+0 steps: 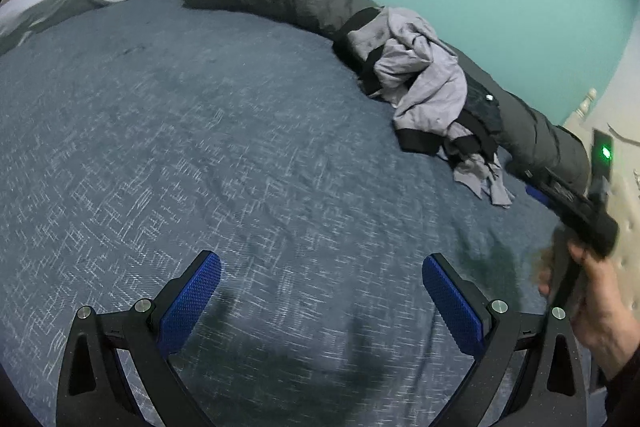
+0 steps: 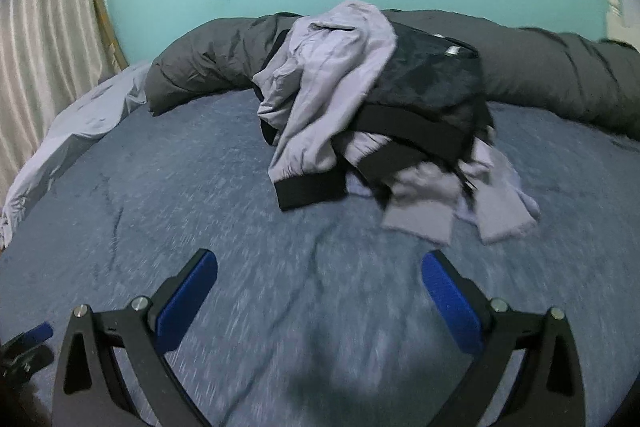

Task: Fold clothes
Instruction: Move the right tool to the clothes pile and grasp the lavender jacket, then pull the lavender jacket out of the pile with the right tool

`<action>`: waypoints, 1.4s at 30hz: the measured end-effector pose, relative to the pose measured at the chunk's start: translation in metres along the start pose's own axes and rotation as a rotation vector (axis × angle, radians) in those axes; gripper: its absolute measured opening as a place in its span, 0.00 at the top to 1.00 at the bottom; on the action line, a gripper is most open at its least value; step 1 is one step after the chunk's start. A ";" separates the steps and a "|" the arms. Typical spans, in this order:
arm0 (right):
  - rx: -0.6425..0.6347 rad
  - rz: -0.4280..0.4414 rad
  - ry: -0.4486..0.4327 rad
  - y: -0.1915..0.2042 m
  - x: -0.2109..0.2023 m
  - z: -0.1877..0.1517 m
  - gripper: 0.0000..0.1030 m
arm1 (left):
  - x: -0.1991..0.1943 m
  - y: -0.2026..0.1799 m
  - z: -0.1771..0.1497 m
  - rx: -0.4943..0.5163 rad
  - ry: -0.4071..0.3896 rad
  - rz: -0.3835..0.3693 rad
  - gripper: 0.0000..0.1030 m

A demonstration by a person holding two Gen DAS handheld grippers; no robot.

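Both grippers, left [image 1: 322, 301] and right [image 2: 320, 299], are held spread wide, empty, over bare blue woven bedspread [image 2: 240, 227]. Crumpled grey-and-black clothes [image 2: 372, 115] are heaped at the bed's far edge, against a rolled grey duvet [image 2: 208, 67].

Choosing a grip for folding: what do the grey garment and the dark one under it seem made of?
Grey garment: looks like soft matte knit, limp creases, black ribbed bands. Dark garment: probably a smoother synthetic, given its faint sheen; blur leaves this uncertain.
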State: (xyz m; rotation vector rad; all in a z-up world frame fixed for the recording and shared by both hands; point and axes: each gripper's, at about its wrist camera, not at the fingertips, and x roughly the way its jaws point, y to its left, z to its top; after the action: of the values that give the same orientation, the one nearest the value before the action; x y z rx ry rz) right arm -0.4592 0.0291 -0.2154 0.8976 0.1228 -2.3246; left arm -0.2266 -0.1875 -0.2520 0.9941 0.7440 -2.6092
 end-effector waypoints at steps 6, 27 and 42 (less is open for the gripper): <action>-0.036 -0.023 -0.009 0.011 0.058 0.034 0.00 | 0.006 0.020 0.005 -0.037 -0.006 0.027 0.00; -0.074 0.004 0.046 0.013 0.110 0.061 0.94 | 0.009 0.031 0.004 -0.025 -0.026 0.036 0.00; -0.202 0.215 0.132 0.046 -0.078 -0.072 0.96 | -0.020 0.018 0.013 0.016 -0.083 0.025 0.00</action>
State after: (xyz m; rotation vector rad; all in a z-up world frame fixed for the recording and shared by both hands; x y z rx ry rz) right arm -0.3470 0.0558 -0.2147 0.9134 0.2959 -2.0148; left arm -0.2116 -0.2086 -0.2368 0.8882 0.6871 -2.6215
